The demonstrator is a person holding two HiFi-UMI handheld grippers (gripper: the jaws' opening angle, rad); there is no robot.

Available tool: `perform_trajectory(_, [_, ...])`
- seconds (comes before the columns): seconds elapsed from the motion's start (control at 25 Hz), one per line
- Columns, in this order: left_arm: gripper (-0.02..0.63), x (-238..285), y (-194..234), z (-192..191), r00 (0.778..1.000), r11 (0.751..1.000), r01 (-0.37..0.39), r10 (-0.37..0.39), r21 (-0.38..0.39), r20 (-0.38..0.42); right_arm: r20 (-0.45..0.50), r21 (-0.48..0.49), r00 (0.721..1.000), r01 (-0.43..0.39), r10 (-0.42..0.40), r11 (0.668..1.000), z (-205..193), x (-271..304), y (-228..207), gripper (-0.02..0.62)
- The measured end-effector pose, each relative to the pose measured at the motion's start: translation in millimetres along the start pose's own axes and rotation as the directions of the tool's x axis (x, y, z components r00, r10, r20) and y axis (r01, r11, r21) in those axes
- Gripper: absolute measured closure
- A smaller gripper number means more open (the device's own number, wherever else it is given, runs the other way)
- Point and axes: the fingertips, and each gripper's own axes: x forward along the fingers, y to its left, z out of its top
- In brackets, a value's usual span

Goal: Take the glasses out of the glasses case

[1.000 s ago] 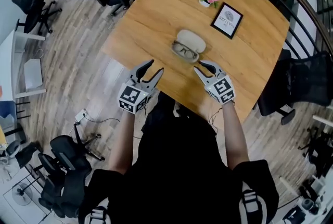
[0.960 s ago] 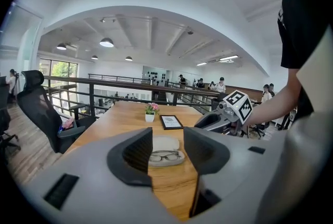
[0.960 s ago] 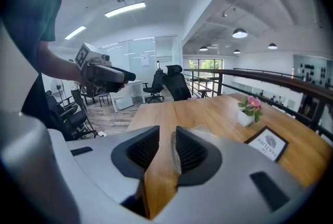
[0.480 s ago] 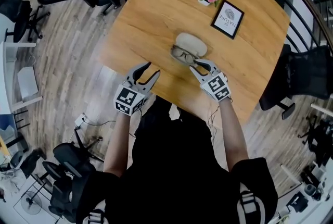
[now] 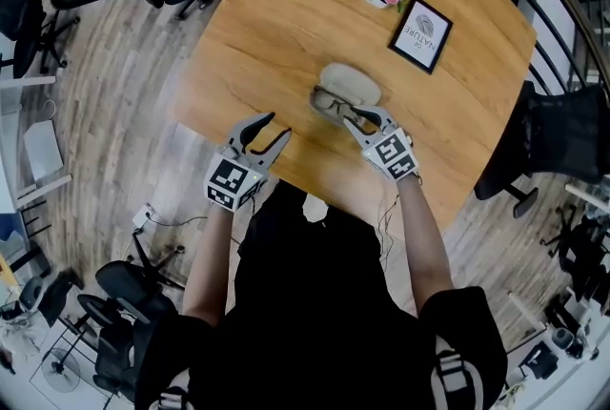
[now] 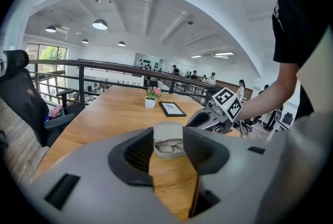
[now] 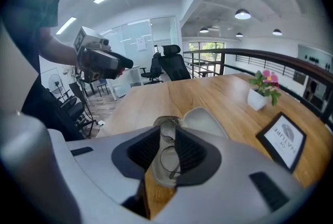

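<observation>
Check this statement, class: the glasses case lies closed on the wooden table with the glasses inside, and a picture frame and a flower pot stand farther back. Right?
Not quite. The glasses case is open, not closed: the left gripper view shows its lid folded back and the glasses lying bare inside. The table, picture frame and flower pot are as stated.

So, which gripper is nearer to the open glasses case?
The right gripper: its jaws, which have just been closing, reach the near end of the glasses case, the glasses showing between them. The left gripper hangs apart at the table edge.
</observation>
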Motion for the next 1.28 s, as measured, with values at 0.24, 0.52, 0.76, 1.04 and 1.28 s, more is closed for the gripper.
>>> perform_trajectory(0.24, [0.41,9,10,-9,0.999,1.0,0.009,-0.009,-0.007,-0.031,-0.031,0.004,0.999,-0.02,0.02,1.0,-10,21,-8,0.497])
perform_trajectory(0.52, [0.411,17,15,-24,0.999,0.999,0.015,-0.016,-0.034,-0.052,-0.065,0.007,0.997,-0.039,0.039,0.999,-19,43,-19,0.506])
perform_trajectory(0.76, [0.411,24,20,-31,0.998,0.998,0.022,-0.025,-0.065,-0.052,-0.107,0.016,0.993,-0.045,0.047,0.999,-29,58,-25,0.508])
perform_trajectory(1.04, [0.411,29,25,-32,0.998,0.997,0.028,-0.033,-0.077,-0.061,-0.133,-0.011,0.99,-0.057,0.055,0.998,-30,65,-25,0.526])
perform_trajectory(1.28, [0.41,31,25,-30,0.998,0.997,0.033,-0.037,-0.065,-0.054,-0.147,-0.027,0.988,-0.051,0.047,0.998,-30,68,-23,0.549])
